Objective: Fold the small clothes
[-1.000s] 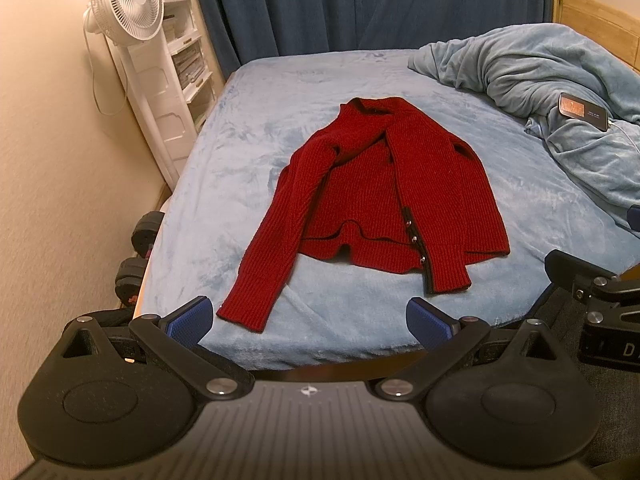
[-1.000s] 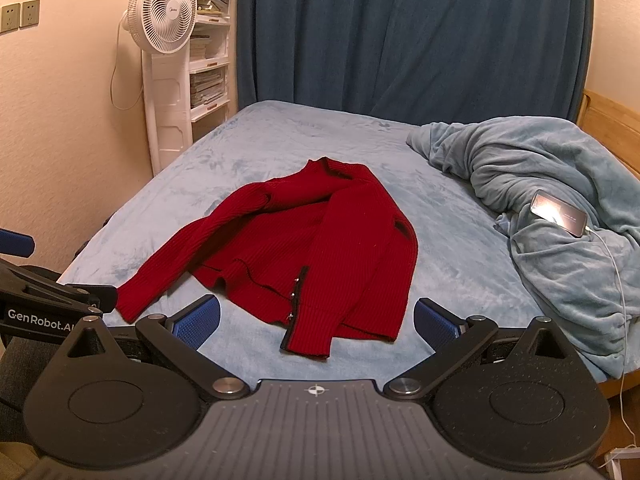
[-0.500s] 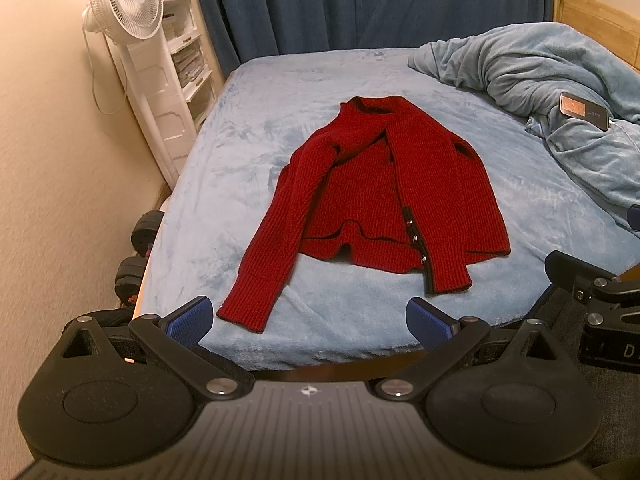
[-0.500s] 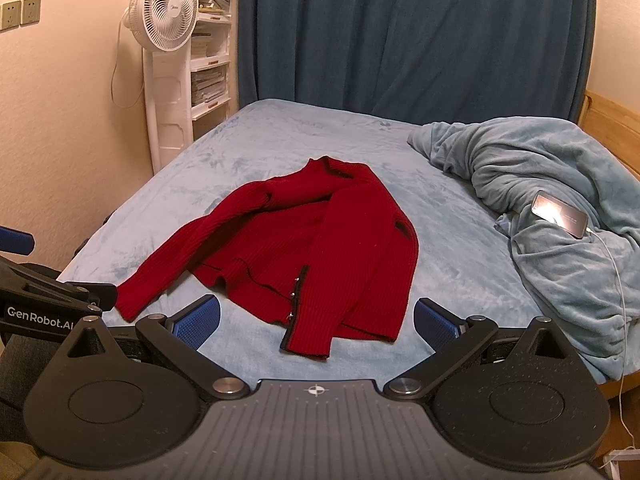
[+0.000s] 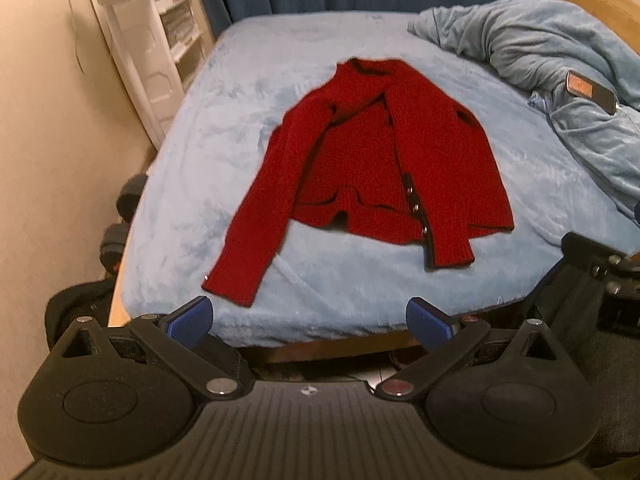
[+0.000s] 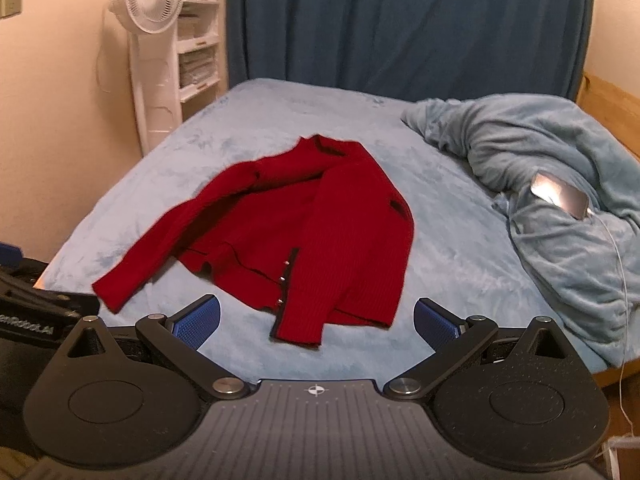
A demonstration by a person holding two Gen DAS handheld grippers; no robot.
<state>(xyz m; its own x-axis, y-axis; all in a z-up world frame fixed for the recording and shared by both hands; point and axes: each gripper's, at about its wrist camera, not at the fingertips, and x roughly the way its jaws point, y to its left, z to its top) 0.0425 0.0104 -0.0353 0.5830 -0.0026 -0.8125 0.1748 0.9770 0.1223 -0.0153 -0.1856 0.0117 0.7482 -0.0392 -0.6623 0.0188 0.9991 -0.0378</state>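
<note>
Across the pale blue bed (image 5: 224, 128), whose far right side is buried under a rumpled blue blanket (image 5: 560, 52), a red knit cardigan (image 5: 384, 168) lies flat near the near edge. Its right sleeve is folded under or over the body and hard to trace; motion blur softens the knit. Dark trim and small buttons line the front. Its collar points far, its hem near, with one sleeve stretching toward the near left. A phone (image 6: 560, 196) rests on the blanket. Both the left gripper (image 5: 310, 318) and right gripper (image 6: 316, 320) hover before the bed with fingers spread apart, holding nothing.
</note>
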